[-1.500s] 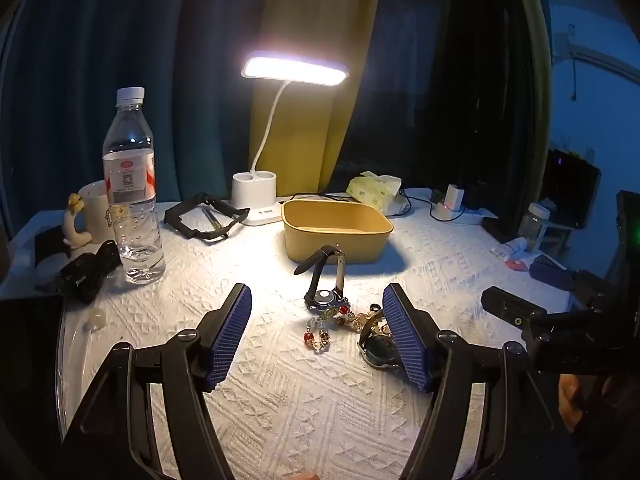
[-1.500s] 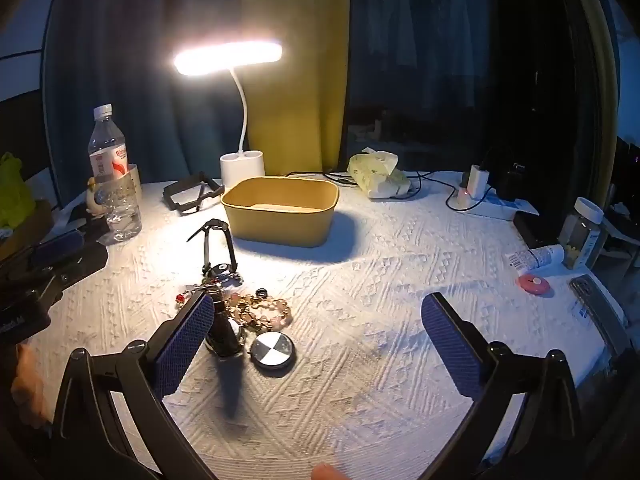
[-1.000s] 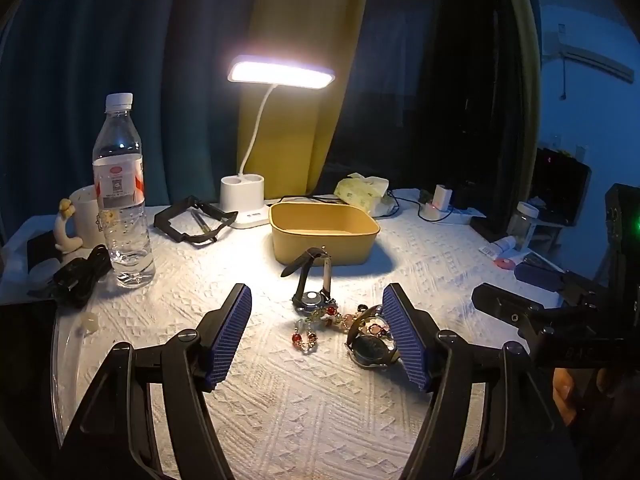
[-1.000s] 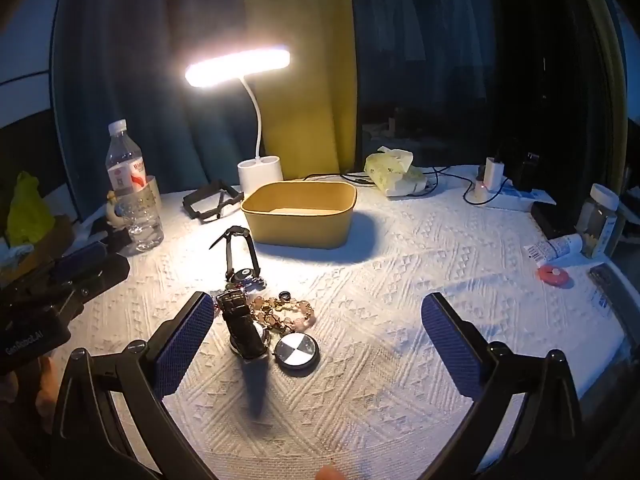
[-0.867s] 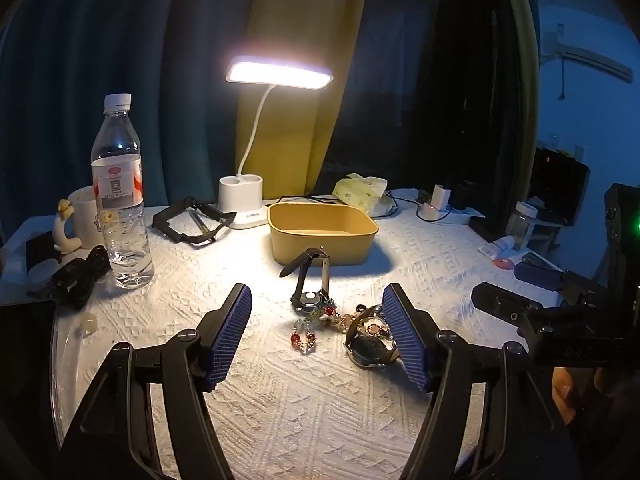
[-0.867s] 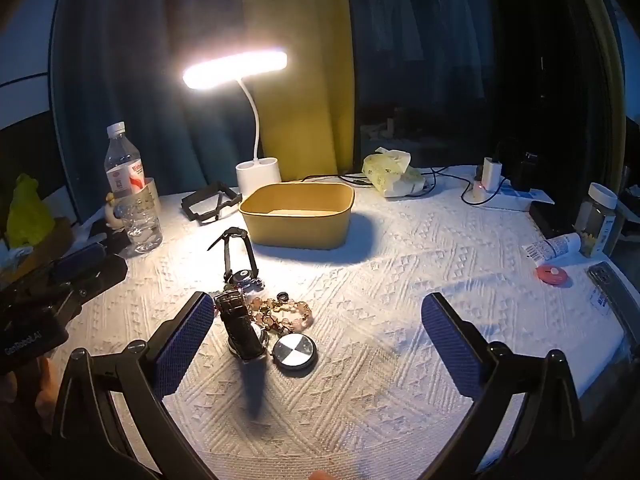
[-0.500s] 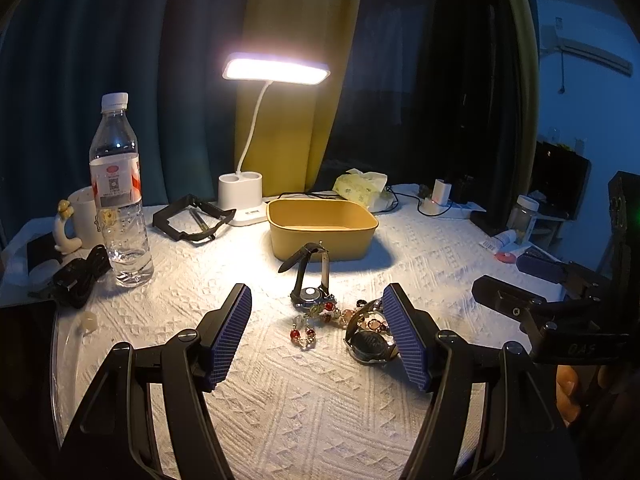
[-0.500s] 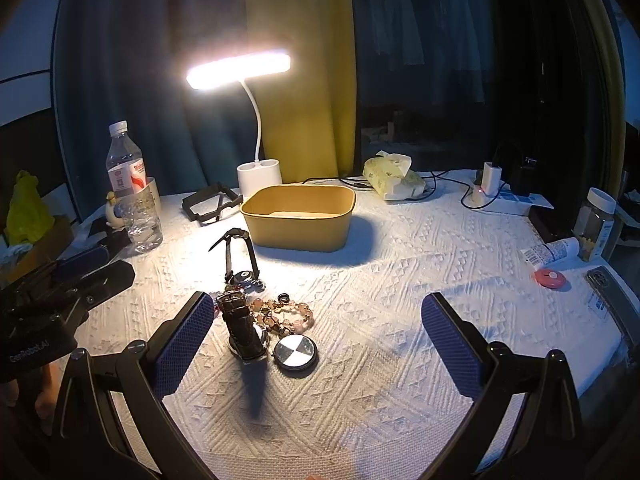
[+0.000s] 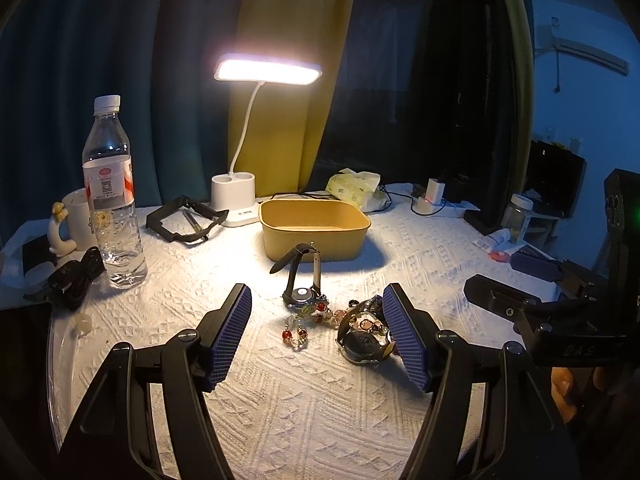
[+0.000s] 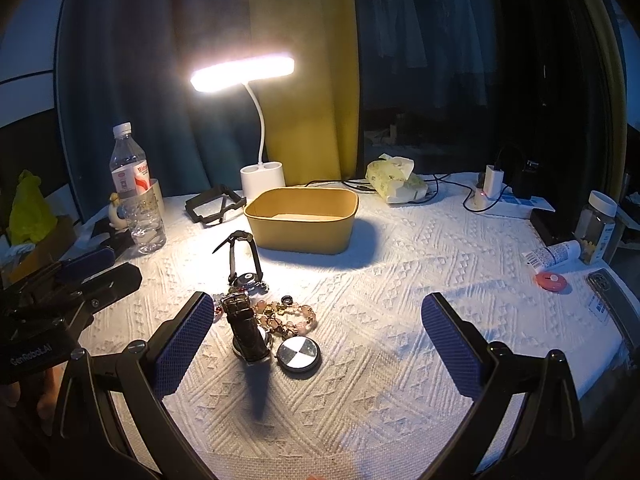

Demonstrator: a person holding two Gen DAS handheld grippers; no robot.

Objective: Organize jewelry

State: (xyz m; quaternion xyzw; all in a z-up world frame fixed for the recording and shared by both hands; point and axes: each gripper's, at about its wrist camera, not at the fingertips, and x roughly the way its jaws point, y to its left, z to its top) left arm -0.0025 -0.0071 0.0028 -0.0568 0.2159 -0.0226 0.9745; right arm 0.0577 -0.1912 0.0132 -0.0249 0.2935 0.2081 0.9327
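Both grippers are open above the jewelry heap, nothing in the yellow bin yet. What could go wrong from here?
1. The bead bracelets and watches lie touching in one heap, so closing on one piece may drag another along.
2. The brown-strap watch stands on edge beside the round disc; a nudge from the right gripper could topple it.
3. The left gripper brackets the same heap, so the two grippers may collide.

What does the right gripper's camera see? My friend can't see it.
The open right gripper hovers over a pile of watches and bead bracelets on a white tablecloth. Behind them sit a yellow box and a lit desk lamp.
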